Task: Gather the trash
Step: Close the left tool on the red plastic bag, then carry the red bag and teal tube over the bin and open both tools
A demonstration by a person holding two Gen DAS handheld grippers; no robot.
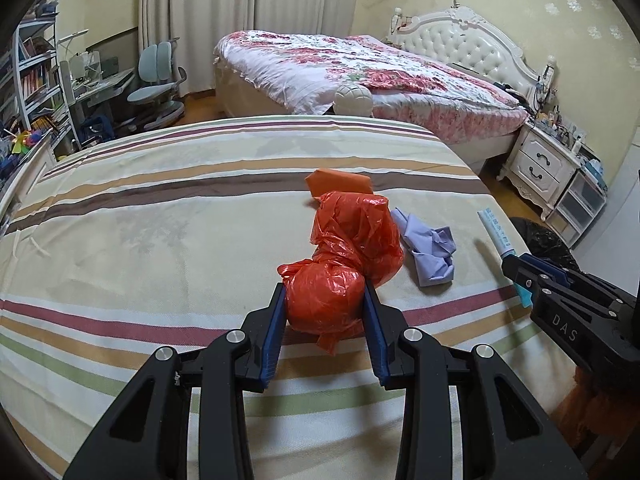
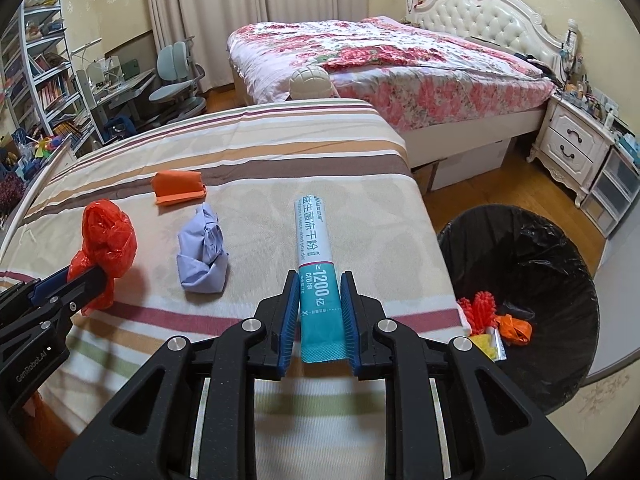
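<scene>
Right wrist view: the right gripper (image 2: 320, 312) clamps the light, crushable sachet (image 2: 314, 248) by its teal end (slippery film), while the left gripper (image 1: 325, 320) squeezes the soft red bag (image 1: 340, 264) near the table's (image 2: 240, 152) near edge

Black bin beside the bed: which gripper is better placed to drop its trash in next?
Right. The right gripper, shut on the powder sachet, sits at the mattress edge next to the black bin. The left gripper, shut on the red plastic bag, is farther in.
</scene>
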